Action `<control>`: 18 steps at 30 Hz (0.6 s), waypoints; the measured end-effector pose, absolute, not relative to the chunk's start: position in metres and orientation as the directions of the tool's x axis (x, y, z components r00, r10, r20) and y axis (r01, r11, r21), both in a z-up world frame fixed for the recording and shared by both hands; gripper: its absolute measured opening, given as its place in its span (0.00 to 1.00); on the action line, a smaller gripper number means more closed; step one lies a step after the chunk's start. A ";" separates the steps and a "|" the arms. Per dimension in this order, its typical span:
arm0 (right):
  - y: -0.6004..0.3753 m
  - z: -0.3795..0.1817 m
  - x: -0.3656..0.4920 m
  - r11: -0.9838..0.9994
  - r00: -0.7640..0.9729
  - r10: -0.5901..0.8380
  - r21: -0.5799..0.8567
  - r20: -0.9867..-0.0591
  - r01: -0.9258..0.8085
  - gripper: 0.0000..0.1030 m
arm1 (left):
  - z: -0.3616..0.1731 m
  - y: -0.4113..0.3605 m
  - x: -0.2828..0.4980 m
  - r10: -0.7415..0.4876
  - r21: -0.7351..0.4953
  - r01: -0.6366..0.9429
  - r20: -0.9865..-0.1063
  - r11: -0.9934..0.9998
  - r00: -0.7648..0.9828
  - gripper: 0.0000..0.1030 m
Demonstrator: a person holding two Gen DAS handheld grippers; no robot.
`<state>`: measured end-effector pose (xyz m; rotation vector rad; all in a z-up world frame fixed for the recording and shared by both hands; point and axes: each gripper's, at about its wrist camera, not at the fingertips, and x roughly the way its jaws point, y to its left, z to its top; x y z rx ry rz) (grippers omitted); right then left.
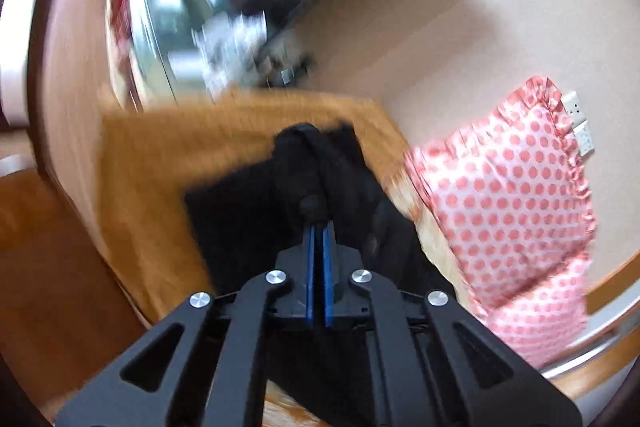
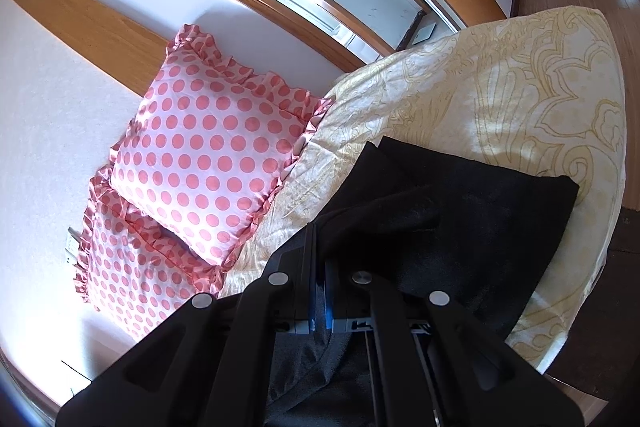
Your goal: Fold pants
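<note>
Left claw (image 1: pixel 318 223) pinches pants (image 1: pixel 240 223); right view alone shows patterned sheet (image 2: pixel 520 83).

White wall (image 2: pixel 44 115), wood-trimmed headboard (image 2: pixel 80 23), two polka-dot pillows (image 2: pixel 212 151), patterned bedsheet (image 2: pixel 520 99), daylight.

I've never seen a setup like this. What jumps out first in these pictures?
Probably the pink polka-dot pillows, stacked against the wall left of the cream patterned bedspread. Next, the black pants lying on that bedspread, with each black tool pinching a bunch of the fabric: the left tool and the right tool.
</note>
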<state>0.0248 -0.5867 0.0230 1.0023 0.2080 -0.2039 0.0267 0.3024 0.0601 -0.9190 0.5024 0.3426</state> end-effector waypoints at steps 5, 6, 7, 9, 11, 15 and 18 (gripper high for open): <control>-0.587 0.022 0.025 0.518 0.961 -0.075 0.813 -0.266 0.266 0.03 | 0.039 0.300 0.029 0.099 -0.531 -0.573 -0.674 0.624 0.732 0.03; -0.587 0.021 0.025 0.513 0.960 -0.075 0.815 -0.268 0.268 0.03 | 0.032 0.300 0.030 0.101 -0.519 -0.589 -0.692 0.620 0.715 0.03; -0.587 0.021 0.025 0.512 0.960 -0.074 0.816 -0.269 0.268 0.03 | 0.025 0.300 0.028 0.100 -0.518 -0.595 -0.697 0.614 0.710 0.03; -0.588 0.021 0.023 0.517 0.959 -0.080 0.812 -0.271 0.273 0.03 | 0.025 0.293 0.023 0.146 -0.480 -0.597 -0.688 0.643 0.711 0.03; -0.588 0.020 0.022 0.519 0.958 -0.083 0.809 -0.273 0.276 0.03 | 0.030 0.282 0.024 0.201 -0.418 -0.602 -0.683 0.681 0.702 0.03; -0.590 0.018 0.023 0.517 0.951 -0.079 0.803 -0.300 0.296 0.03 | 0.044 0.268 0.017 0.210 -0.414 -0.571 -0.649 0.709 0.732 0.29; -0.588 0.015 0.023 0.517 0.944 -0.077 0.797 -0.322 0.314 0.03 | 0.066 0.244 0.005 0.268 -0.376 -0.539 -0.573 0.753 0.774 0.63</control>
